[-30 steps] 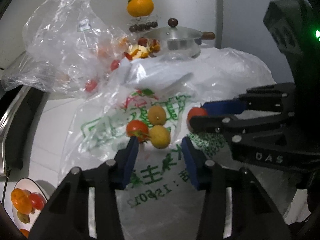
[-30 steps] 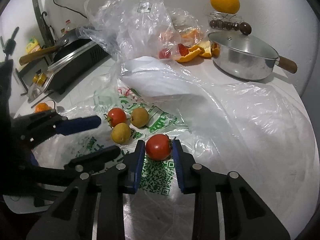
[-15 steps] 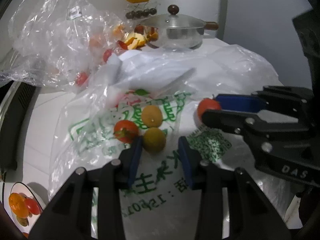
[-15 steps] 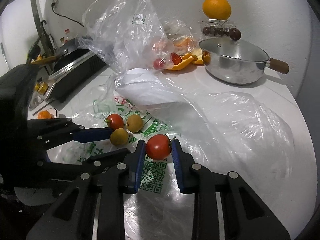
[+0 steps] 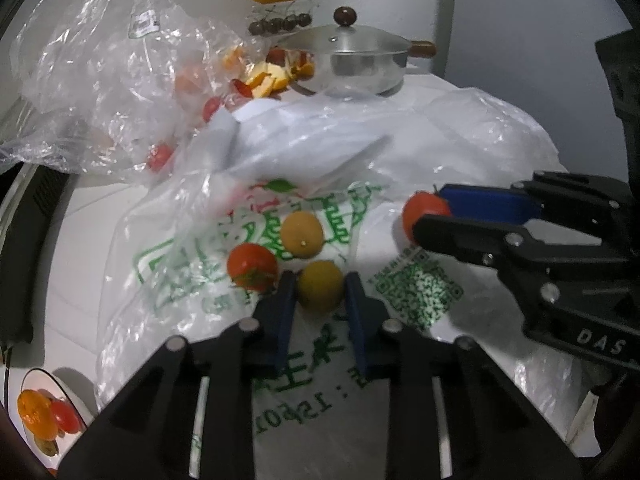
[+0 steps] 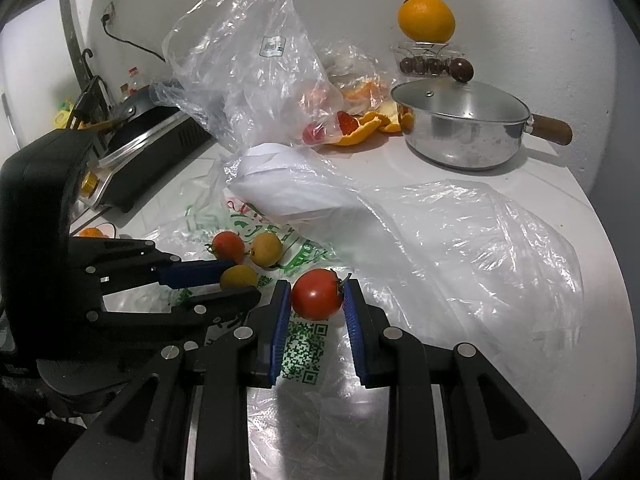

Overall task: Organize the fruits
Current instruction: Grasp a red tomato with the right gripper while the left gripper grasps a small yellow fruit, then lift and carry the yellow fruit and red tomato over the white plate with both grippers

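My left gripper is shut on a small yellow fruit that lies on a printed plastic bag. Beside it on the bag lie a red tomato and a second yellow fruit. My right gripper is shut on another red tomato, just above the bag; in the left wrist view it shows at the right, on that tomato. The left gripper shows in the right wrist view with the yellow fruit between its blue pads.
A plate with fruit sits at the lower left. A lidded steel pot, orange peels, a clear bag with fruit, an orange on a box and a stove stand behind. The counter edge curves at the right.
My left gripper moved forward around the near yellow fruit and closed on it. The right gripper kept its hold on the tomato and hardly moved.
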`<state>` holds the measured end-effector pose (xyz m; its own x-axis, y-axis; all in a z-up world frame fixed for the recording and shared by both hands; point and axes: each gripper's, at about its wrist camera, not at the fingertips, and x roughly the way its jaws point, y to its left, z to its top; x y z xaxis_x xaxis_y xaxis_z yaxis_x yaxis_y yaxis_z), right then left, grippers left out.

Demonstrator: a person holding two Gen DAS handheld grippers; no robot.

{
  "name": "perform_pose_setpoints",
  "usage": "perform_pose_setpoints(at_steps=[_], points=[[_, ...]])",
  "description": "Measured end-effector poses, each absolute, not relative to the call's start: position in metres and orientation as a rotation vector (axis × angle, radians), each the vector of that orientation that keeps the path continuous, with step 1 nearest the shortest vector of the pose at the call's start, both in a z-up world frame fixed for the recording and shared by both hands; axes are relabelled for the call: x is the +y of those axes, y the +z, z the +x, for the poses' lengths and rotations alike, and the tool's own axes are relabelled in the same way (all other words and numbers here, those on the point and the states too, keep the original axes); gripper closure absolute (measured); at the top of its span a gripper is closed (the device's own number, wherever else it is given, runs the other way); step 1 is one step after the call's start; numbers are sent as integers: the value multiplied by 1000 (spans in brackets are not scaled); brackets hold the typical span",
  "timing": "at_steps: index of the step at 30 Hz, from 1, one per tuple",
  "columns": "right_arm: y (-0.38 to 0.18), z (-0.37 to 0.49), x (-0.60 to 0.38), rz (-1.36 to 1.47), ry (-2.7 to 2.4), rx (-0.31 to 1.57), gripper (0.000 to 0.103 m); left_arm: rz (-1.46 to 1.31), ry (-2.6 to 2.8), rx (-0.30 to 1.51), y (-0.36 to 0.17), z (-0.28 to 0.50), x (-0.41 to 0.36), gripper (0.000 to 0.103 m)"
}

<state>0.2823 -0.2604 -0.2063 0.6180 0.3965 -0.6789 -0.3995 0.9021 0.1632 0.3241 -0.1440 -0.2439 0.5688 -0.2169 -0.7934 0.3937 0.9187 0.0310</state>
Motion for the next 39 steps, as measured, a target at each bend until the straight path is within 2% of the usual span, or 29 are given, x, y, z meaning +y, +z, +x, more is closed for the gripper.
perform_pose_setpoints(at_steps=[4, 12, 20, 25, 39], points=[[-204, 280, -260, -10, 452, 776, 78, 207, -374, 884, -239, 317, -141, 78], [-208, 277, -255, -29, 434, 792, 79, 196, -381, 858, -229, 299, -133, 78], [-211, 284, -256, -32, 382, 811, 78, 179, -377, 831, -220, 285, -121, 78], [-212, 292, -249, -48, 380, 831, 72, 159, -376, 814, -214, 281, -115, 78], [-214, 294, -224, -115, 354, 863, 73, 115, -376, 766, -201, 270, -84, 77]])
